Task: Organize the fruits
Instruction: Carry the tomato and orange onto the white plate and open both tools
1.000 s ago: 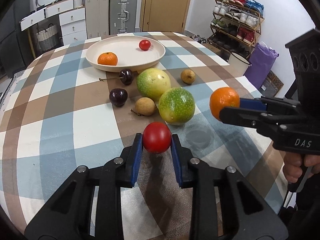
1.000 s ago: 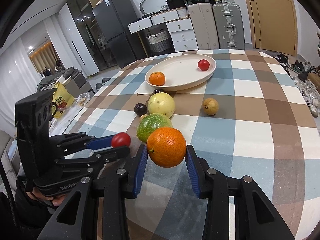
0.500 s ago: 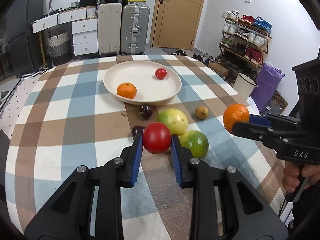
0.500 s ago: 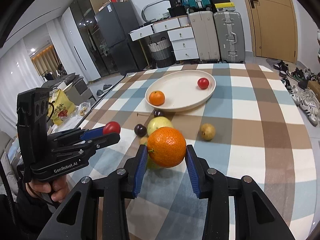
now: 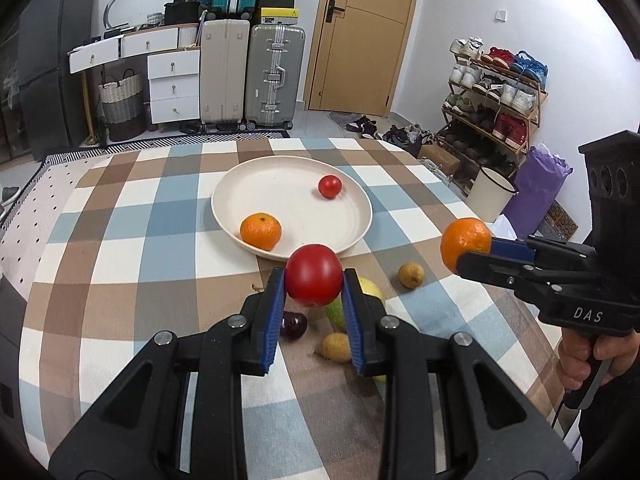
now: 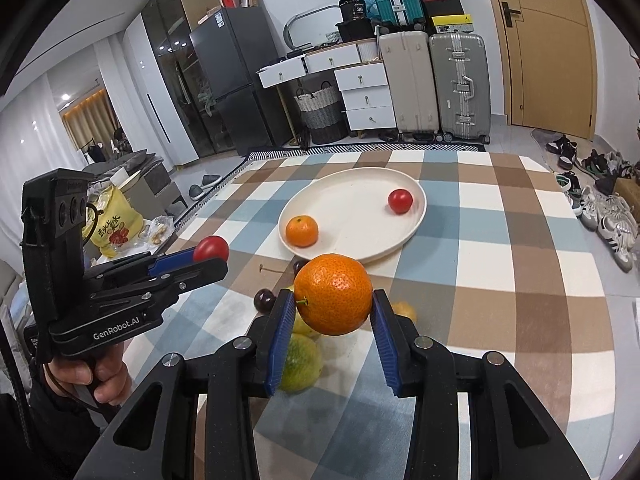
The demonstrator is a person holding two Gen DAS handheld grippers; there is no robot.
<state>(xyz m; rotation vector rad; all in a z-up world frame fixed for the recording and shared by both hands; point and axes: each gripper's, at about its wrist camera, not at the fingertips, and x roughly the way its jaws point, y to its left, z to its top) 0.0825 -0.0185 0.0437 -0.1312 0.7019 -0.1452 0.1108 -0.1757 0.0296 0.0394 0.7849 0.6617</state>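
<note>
Gripping tomato [image 5: 314, 275], left claw [image 5: 314, 280] hides green fruit [image 5: 335, 314]; right claw [image 6: 333, 312] grips orange [image 6: 333, 294]

The left tongs [image 5: 314, 276] are matt black plastic with ribbed blue pads and bright metal rivets; the tomato [image 5: 314, 275] between them is smooth and glossy. The orange [image 6: 333, 294] in the right tongs [image 6: 333, 300] has a dimpled, slightly shiny peel. The bench [image 5: 120, 272] wears a checked cloth, soft and matt. The plate [image 5: 352, 236] looks cream, smooth and matt.
</note>
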